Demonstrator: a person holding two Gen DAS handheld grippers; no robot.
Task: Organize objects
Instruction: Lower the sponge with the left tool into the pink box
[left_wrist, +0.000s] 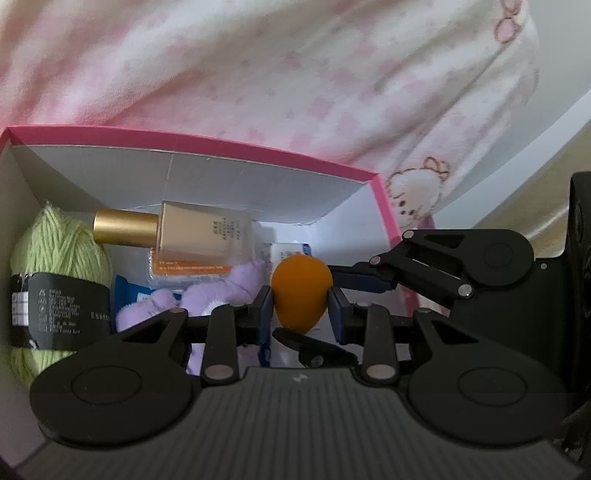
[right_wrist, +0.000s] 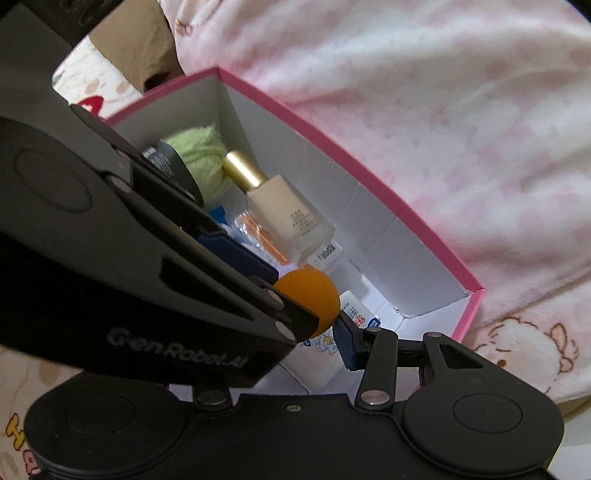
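Orange is what jumps out first: a little egg-shaped orange sponge (left_wrist: 301, 293) is pinched between the two blue pads of the left gripper (left_wrist: 301, 302), narrow end pointing down. The jaws are closed most of the way, pressing on it from both sides, so that one's definitely holding it. It hangs just inside the open pink box (left_wrist: 384, 199), above the stuff already in there, over toward the box's right end.

The right gripper (left_wrist: 354, 275) is trickier. In the left wrist view it reaches in from the right with its fingers lying flat, and the tips end right behind the sponge. In the right wrist view only one blue pad (right_wrist: 345, 341) shows clearly, sitting just beside the sponge (right_wrist: 314, 299); the other side is hidden behind the left gripper's black body (right_wrist: 184, 280), which crosses the whole frame. So I honestly can't tell if it's gripping the sponge, just touching it, or standing open.

Inside the box: a ball of light green yarn (left_wrist: 59, 254) with a black paper band at the left end, a beige bottle (left_wrist: 192, 232) with a gold cap lying on its side on top of some orange-and-clear packets, something fluffy and lilac (left_wrist: 218, 291) in the middle, and a few small white and blue packets on the bottom.

The box sits on a pink and white blanket (left_wrist: 295, 74) with little cartoon prints.
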